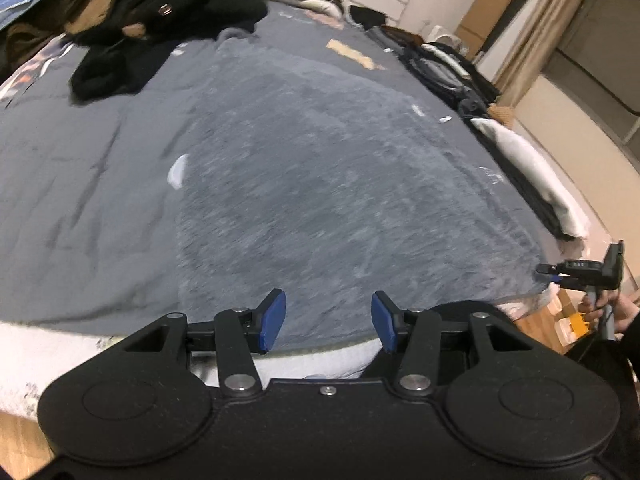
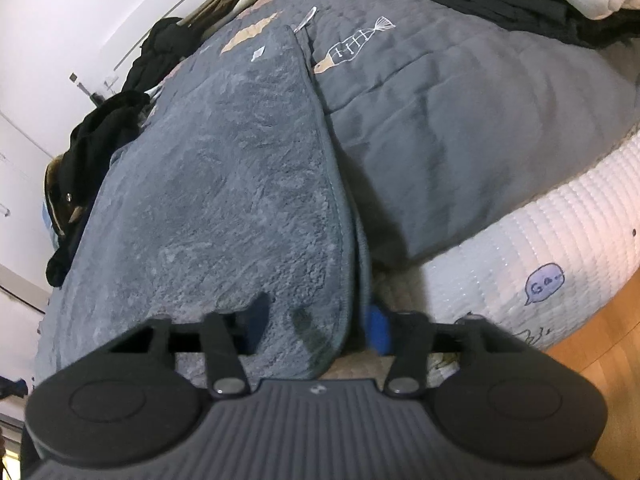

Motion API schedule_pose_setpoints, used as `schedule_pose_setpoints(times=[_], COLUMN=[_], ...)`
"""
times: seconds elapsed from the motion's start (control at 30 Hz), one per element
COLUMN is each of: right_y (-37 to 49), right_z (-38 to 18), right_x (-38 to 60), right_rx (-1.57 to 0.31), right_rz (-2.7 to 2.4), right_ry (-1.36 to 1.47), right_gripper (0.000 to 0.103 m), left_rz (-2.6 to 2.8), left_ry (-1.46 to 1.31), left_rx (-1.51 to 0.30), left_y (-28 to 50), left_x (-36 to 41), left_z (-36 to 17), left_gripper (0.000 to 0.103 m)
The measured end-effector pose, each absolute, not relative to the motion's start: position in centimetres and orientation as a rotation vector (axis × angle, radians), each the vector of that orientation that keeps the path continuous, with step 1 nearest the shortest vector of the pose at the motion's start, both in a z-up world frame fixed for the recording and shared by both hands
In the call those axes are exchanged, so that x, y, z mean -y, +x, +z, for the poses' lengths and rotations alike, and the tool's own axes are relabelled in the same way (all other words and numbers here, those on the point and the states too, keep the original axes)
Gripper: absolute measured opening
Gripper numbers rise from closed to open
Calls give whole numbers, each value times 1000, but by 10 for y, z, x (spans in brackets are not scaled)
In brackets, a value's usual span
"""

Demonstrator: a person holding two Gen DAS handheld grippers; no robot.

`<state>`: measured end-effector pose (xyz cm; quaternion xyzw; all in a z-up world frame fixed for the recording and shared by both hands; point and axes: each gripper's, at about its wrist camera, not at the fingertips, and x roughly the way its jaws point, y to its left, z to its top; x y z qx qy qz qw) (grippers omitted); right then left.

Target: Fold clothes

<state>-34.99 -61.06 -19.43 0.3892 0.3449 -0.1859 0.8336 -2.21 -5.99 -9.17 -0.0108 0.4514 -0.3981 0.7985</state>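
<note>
Fleece (image 1: 320,184) lies spread across the frame's middle on the bed (image 1: 80,168), flat for folding; left gripper (image 1: 328,320) gapes empty, right gripper (image 2: 316,328) straddles its lower corner, grip unclear.

A fleecy blanket (image 1: 320,168) lies spread on the quilt (image 1: 80,184) that covers the bed (image 2: 560,232), its near edge at the bed's foot. A heap of clothes (image 1: 168,12) sits on the quilt behind it to the left; folded garments (image 1: 444,68) line the bed's right edge.
</note>
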Motion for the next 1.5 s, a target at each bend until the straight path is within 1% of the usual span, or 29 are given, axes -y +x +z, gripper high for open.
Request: schedule_pose_setpoints(times=[0.1,0.23,0.47,0.53,0.57,0.6,0.63,0.67,0.73,0.83,0.97,1.23,1.5], right_y=[-351,-360,-360,-357,-356,-355,-354,-353,-353,-360,-367,-369,-388], right_z=[-190,-174,-163,-164,-165,-165,-165,-165,-164,-159,-140,-87,-48], right_x=[608,605,600,600,599,598,597,596,595,597,597,584,577], right_rx=[-707,-622,-640,-650,-651,-651,-651,-650,-638,-577,-478,-408,-343], right_rz=[-408,-387,-377,-381,-380,-380,-379,-377,-383,-401,-407,-337,-308], right_ry=[866,916,885,890,893,896,899,899,916,989,1041,1005,1020], right_gripper=[5,5,5,5,5,5,5,5,5,5,5,5,5], left_rz=[-805,-771,-742,-733,-729,-722,-709,-706,-716,-726,-755,-839,-878], left_ry=[-33,-57,-95,-106,-112,-114,-109,-112,-163,-280,-334,-263,-298], left_rx=[-1000,-1037,-1093,-1109,-1116,-1125,-1134,-1134,-1126,-1073,-990,-852,-738], left_y=[-14,-2,16,21,24,26,27,27,27,27,26,8,-20], left_x=[48,43,40,39,39,40,42,42,38,25,12,12,1], left_z=[-104,-121,-149,-157,-161,-165,-168,-169,-169,-157,-122,-49,-7], left_gripper=[48,49,50,42,23,17,17,11,8,7,7,7,7])
